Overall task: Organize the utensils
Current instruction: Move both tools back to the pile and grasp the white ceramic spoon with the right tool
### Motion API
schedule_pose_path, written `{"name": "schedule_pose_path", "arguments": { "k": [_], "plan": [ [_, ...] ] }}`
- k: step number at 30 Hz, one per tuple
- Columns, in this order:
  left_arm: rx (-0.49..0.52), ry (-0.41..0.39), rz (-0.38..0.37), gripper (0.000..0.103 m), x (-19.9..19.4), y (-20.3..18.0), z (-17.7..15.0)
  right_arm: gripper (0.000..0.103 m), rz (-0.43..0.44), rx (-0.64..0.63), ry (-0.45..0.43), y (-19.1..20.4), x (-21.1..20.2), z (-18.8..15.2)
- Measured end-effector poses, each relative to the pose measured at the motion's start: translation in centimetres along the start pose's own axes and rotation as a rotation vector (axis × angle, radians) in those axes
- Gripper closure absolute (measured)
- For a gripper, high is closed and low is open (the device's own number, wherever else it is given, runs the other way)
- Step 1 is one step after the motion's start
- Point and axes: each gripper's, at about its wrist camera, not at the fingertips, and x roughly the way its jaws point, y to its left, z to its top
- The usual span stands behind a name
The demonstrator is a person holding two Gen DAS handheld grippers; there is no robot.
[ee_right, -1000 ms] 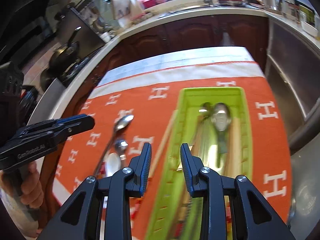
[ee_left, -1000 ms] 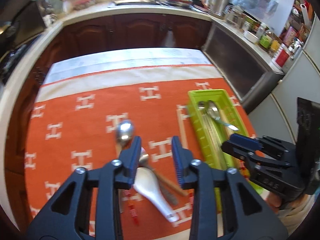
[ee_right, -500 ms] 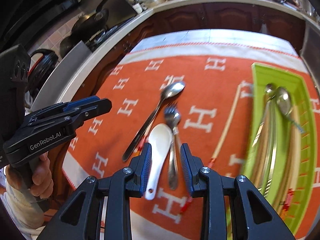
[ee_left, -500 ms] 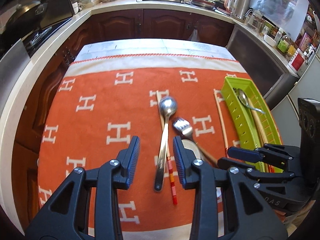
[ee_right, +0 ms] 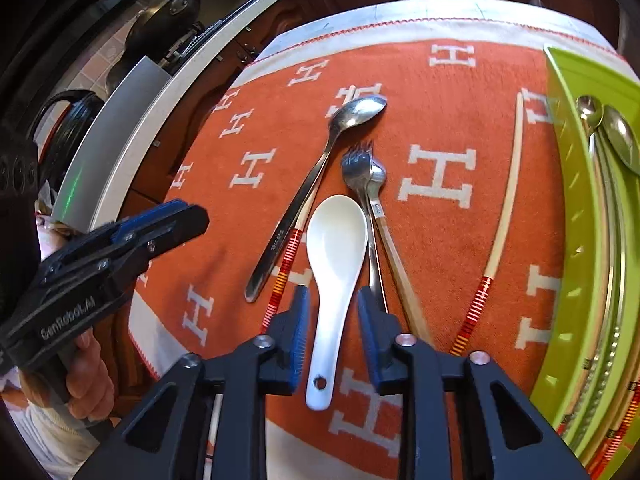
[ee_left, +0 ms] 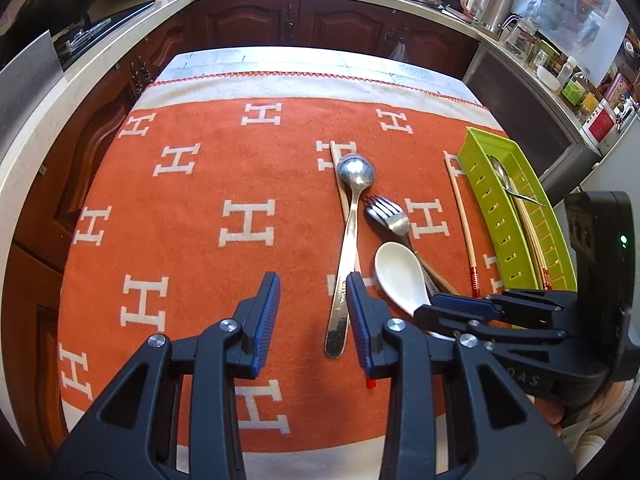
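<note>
The left hand-held gripper (ee_left: 312, 316) hovers with jaws apart left of the white ceramic spoon (ee_right: 334, 276); the right hand-held gripper (ee_right: 332, 332), jaws apart, straddles that spoon's handle on the orange cloth (ee_left: 200, 184); the green tray (ee_right: 576, 240) lies right of it.

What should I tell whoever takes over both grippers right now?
Left gripper: open, empty, above the blanket beside the metal spoon.
Right gripper: open, fingers either side of the white spoon, not shut on it.
Done: some spoons and chopsticks lie in the green tray.
Left: metal spoon, fork, white spoon, two loose chopsticks.
</note>
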Motion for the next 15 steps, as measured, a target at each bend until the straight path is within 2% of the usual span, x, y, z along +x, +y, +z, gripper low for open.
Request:
{"name": "schedule_pose_path", "arguments": {
  "k": [8,15],
  "plan": [
    [-0.012,0.003,-0.003,0.072,0.6,0.4,0.2,0.08,-0.052,-0.019,-0.017,0.5,1.7,1.7],
    [-0.02,0.002,-0.002,0.072,1.1,0.5,0.7,0.081,-0.168,-0.178,-0.072,3.0,2.4,1.4]
  ]
}}
